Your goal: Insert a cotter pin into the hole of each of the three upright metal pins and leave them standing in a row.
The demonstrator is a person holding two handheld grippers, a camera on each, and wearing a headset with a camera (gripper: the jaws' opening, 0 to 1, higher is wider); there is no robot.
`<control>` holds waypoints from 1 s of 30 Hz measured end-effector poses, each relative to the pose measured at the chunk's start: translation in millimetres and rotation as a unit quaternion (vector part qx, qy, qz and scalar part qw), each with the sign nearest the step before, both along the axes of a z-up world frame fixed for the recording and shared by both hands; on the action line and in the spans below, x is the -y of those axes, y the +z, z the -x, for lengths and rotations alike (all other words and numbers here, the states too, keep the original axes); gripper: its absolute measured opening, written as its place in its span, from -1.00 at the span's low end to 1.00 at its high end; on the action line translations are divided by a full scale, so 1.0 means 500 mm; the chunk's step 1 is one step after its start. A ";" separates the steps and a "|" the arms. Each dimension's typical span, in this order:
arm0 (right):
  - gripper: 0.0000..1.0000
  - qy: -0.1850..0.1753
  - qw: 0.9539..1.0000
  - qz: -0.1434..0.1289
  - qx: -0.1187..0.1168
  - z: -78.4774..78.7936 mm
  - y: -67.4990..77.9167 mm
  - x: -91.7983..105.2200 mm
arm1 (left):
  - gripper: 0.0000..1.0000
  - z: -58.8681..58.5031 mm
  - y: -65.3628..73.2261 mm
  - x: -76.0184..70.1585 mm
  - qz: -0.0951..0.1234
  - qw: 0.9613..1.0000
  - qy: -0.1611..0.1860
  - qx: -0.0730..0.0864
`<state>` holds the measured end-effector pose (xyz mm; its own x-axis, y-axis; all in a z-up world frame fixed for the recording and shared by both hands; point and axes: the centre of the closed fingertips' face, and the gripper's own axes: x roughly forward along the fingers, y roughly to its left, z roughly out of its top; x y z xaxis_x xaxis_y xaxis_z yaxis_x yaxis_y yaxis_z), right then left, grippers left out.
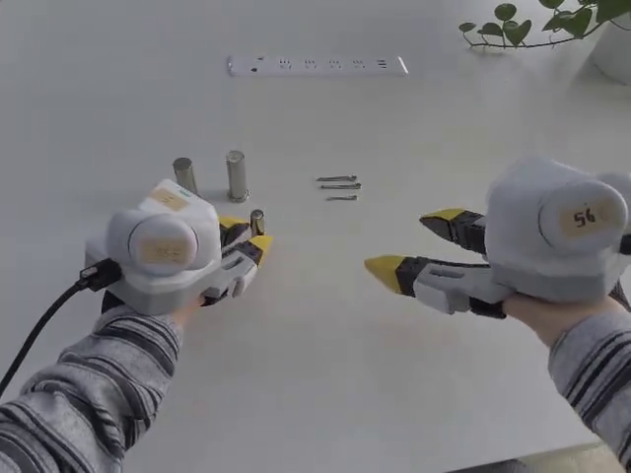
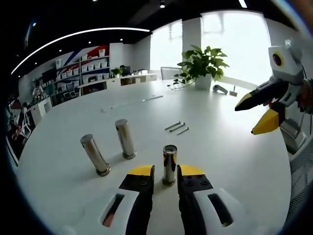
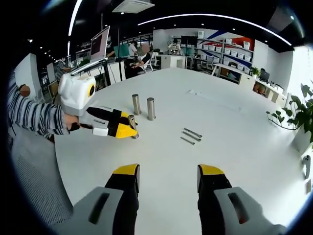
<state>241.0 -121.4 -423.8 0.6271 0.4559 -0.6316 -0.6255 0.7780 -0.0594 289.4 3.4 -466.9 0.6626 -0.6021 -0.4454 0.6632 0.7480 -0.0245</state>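
Holding the near pin (image 2: 169,156) straight matters: left gripper (image 2: 166,170) jaws sit round it, grip unclear; right gripper (image 3: 169,170) jaws gape wide.

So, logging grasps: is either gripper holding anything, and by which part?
The left gripper flanks the nearest metal pin low down; whether it clamps cannot be told. The right gripper is open, empty.

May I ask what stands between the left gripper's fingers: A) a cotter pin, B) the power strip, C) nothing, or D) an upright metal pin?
D: in the left gripper view, an upright metal pin stands between the fingers of the left gripper, with the cotter pins lying farther off.
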 end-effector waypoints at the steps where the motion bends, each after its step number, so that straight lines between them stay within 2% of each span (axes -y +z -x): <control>1: -0.17 0.003 1.000 0.002 0.000 -0.006 0.002 0.000 | -0.61 0.002 0.003 -0.002 -0.001 1.000 0.000 0.001; 5: -0.23 0.050 0.998 0.029 -0.009 -0.029 0.010 -0.008 | -0.49 0.014 0.018 -0.012 0.000 1.000 -0.003 0.002; 8: -0.27 0.065 0.997 0.024 -0.023 -0.056 0.014 -0.015 | -0.37 0.022 0.027 -0.019 0.003 1.000 -0.001 0.000; 9: -0.27 0.074 0.996 0.029 -0.037 -0.064 0.009 -0.017 | -0.32 0.024 0.032 -0.023 0.004 1.000 0.001 0.001; 15: -0.31 0.113 0.989 0.075 -0.059 -0.104 -0.017 -0.018 | -0.10 0.042 0.047 -0.048 0.019 1.000 0.021 -0.012; 18: -0.37 0.126 0.987 0.083 -0.064 -0.118 -0.025 -0.022 | 0.00 0.052 0.059 -0.061 0.011 1.000 0.024 -0.003; 22: -0.48 0.151 0.979 0.111 -0.082 -0.141 -0.043 -0.023 | 0.13 0.061 0.074 -0.079 0.016 0.999 0.036 -0.004; 26: -0.53 0.172 0.972 0.129 -0.089 -0.158 -0.057 -0.029 | 0.26 0.067 0.086 -0.091 0.023 0.999 0.045 -0.008; 28: -0.53 0.181 0.968 0.146 -0.098 -0.163 -0.068 -0.026 | 0.30 0.072 0.088 -0.095 0.024 0.999 0.047 -0.008; 29: -0.54 0.199 0.960 0.167 -0.103 -0.164 -0.077 -0.022 | 0.32 0.074 0.086 -0.098 0.020 0.999 0.050 -0.008; 30: -0.55 0.204 0.958 0.170 -0.104 -0.167 -0.081 -0.024 | 0.34 0.078 0.084 -0.099 0.017 0.999 0.048 -0.010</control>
